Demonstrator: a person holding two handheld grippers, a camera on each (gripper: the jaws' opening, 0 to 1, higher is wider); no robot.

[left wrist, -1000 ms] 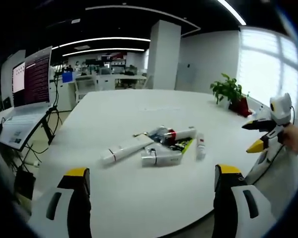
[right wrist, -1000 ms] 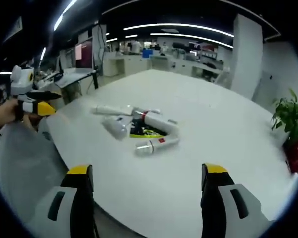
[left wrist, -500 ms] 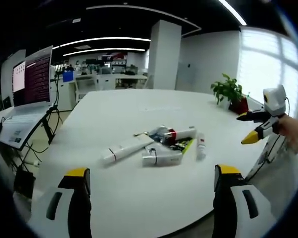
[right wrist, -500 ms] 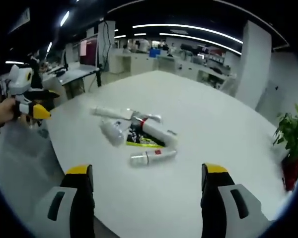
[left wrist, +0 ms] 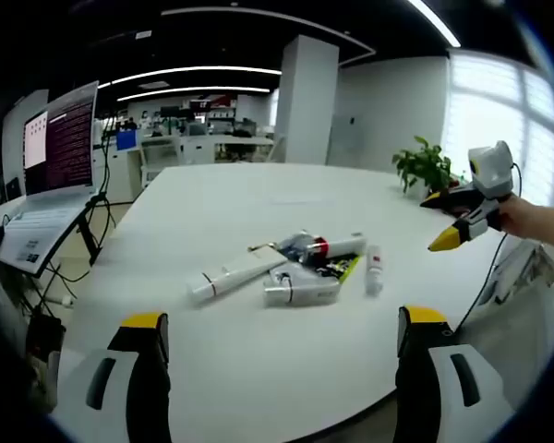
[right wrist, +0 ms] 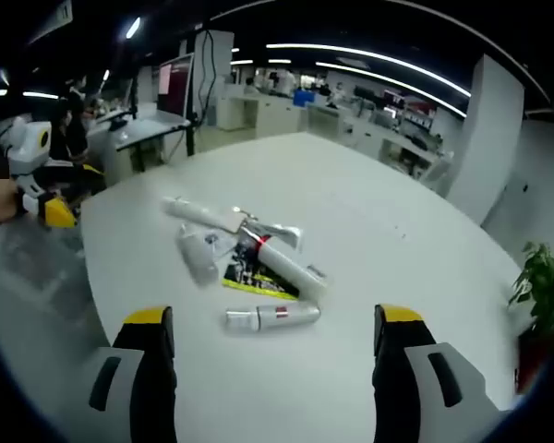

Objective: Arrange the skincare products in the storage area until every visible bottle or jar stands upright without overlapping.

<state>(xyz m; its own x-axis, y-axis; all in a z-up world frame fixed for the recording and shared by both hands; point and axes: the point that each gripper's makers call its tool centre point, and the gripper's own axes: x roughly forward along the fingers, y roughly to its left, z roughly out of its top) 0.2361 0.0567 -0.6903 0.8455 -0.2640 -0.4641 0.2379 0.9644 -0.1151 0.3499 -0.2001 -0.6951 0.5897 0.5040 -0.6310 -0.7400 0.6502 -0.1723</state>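
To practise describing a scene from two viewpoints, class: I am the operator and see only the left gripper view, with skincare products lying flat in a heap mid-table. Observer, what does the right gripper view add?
Observer: The right gripper has its jaws wide apart with nothing between them, short of the heap.
Operator: Which item lies nearest to it?
Observer: A small white tube with a red mark, lying flat beside the yellow-green packet.
Operator: And where is my own gripper?
Observer: The left gripper sits off the edge of the table, well away from the products.
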